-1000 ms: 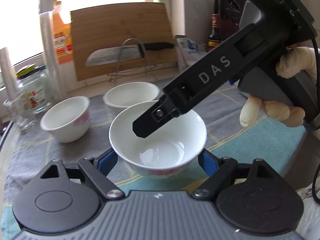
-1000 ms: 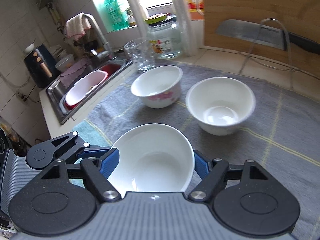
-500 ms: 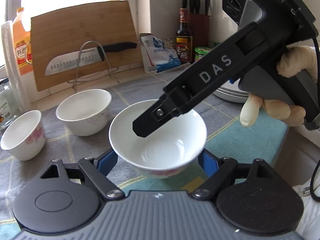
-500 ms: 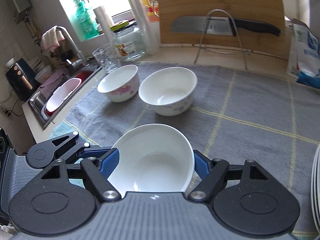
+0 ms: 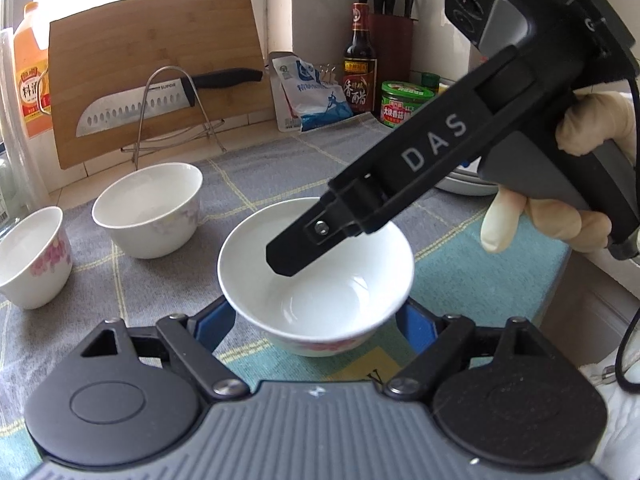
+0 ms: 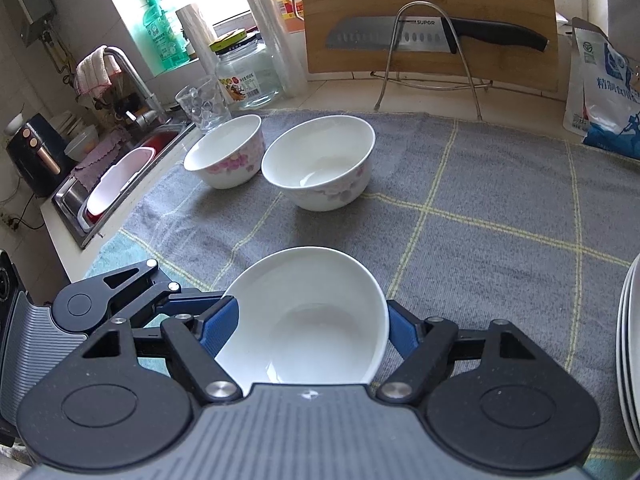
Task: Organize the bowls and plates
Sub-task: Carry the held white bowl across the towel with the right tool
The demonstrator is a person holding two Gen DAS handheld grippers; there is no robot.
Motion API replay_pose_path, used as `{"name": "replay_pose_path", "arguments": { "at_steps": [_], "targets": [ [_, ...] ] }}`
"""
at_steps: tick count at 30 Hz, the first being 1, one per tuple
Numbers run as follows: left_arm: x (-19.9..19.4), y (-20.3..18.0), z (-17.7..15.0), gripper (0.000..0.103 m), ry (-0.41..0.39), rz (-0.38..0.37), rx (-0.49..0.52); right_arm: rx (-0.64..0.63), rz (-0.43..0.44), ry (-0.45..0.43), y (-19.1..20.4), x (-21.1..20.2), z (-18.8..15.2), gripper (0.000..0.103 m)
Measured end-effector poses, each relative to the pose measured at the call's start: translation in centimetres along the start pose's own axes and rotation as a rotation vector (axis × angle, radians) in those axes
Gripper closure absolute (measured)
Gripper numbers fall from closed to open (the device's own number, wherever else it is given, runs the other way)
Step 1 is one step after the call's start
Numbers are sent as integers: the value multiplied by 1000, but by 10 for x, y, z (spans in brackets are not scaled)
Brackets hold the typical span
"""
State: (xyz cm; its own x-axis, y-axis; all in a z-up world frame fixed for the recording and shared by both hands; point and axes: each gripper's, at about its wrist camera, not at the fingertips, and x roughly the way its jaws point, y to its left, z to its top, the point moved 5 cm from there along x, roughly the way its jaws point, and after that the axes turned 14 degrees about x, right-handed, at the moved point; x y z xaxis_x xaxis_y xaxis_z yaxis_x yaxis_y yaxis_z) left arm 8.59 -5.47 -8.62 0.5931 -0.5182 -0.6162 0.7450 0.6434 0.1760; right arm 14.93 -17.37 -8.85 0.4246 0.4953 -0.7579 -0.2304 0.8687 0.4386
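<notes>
Left wrist view shows the left tool (image 5: 315, 318) with its blue pads pressed against opposite sides of a white bowl (image 5: 320, 292), which sits low over the checked cloth (image 6: 480, 200) at the near edge of the worktop. Whether its foot touches the cloth I cannot tell. The right tool (image 6: 312, 324) pinches the same bowl from the other side, and in its own view the bowl looks tilted. Two more bowls wait further back, the pale-patterned bowl (image 6: 320, 168) just beside the pink-flowered bowl (image 6: 224, 156), with a stack of plates (image 6: 628, 340) at the right edge. The job now is probably nesting this bowl into one of those. Level it first, move both tools as one, centre it over the chosen bowl, lower it gently, then let go one side at a time.
</notes>
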Motion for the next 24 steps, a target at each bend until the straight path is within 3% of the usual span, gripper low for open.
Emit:
{"name": "replay_pose_path", "arguments": {
  "at_steps": [19,24],
  "targets": [
    [-1,1,-2,14,9,-11,-31,32,4,1,-2,7,-2,19],
    [-4,1,-1,9,-6,-35,-44,30,15,-26,1,4,-1,2]
  ]
}}
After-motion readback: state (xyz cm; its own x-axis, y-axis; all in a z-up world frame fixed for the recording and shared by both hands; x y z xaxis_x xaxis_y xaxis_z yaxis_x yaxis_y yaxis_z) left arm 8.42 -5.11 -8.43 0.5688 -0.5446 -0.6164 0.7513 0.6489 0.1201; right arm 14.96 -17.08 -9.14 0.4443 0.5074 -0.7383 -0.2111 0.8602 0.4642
